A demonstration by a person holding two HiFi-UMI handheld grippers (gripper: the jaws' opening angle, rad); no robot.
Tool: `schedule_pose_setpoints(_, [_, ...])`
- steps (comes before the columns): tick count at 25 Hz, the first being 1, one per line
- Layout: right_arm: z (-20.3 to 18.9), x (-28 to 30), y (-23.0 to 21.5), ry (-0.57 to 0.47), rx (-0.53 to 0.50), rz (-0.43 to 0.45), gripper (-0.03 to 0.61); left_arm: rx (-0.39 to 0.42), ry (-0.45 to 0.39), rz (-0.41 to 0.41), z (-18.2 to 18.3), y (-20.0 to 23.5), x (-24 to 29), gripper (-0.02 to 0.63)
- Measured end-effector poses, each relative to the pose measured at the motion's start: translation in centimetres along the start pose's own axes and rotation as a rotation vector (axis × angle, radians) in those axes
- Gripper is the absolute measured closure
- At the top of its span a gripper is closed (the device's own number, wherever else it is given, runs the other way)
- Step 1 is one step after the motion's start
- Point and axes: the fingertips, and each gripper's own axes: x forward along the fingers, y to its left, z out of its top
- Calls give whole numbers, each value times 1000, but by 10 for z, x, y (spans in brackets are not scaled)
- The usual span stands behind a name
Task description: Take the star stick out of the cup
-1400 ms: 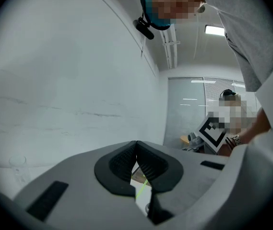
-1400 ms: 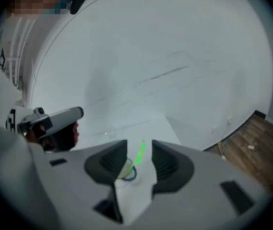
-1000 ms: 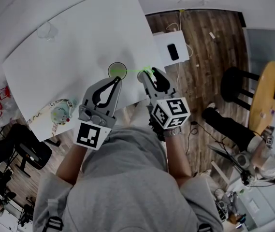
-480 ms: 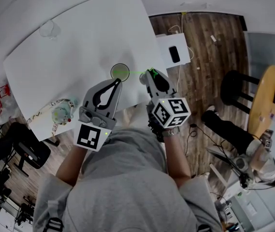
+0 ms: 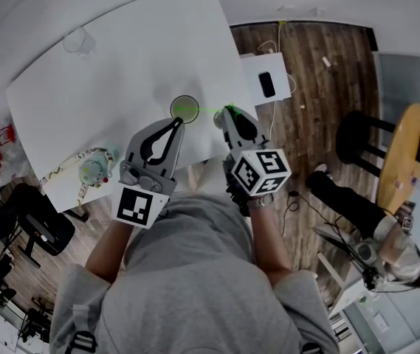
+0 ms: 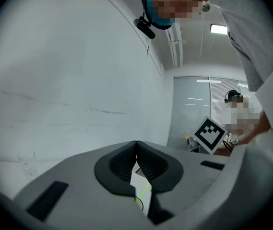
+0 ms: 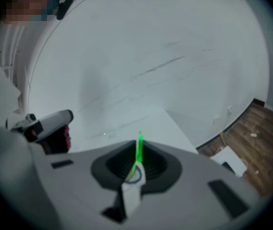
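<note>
I see a smooth, matt white tabletop [image 5: 121,50]; a clear glossy round cup [image 5: 173,106] — glass or plastic, I cannot tell; a translucent green plastic star stick [image 7: 139,148]; grained brown wooden floor planks [image 5: 320,72]; a soft grey cloth sweatshirt [image 5: 187,271].

The white table [image 5: 121,72] carries a dark-rimmed cup [image 5: 184,108] near its front edge, a clear glass [image 5: 77,41] at its far left corner, and what may be a pale green toy [image 5: 93,172] with beads at its near left edge.
</note>
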Motion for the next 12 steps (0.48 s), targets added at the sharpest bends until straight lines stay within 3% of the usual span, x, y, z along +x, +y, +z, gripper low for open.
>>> schedule_pose_setpoints(12, [4, -5, 11, -26, -28, 33, 532, 0, -9, 51, -3, -1, -14, 581])
